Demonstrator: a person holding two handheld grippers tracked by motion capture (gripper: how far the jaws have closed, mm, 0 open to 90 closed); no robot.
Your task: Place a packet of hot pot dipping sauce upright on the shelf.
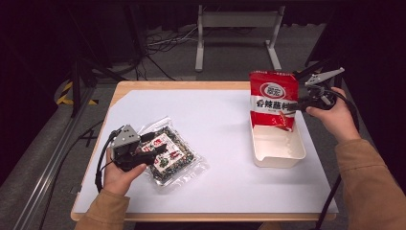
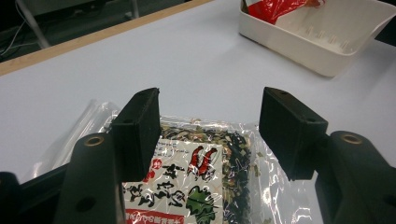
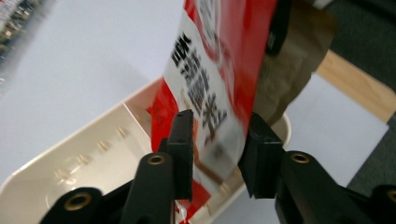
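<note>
Over by the table's right edge, the right gripper (image 1: 300,106) sits at the side of the red snack bag (image 1: 273,98), which stands upright in the far end of the white tray (image 1: 280,155). The right gripper view shows the bag between the jaws, one pad on each face, though whether they press on it I cannot tell. At the near left corner, the left gripper (image 1: 158,149) hovers with jaws spread wide over the clear seaweed packet (image 1: 173,158), lying flat on the white sheet (image 1: 215,124).
</note>
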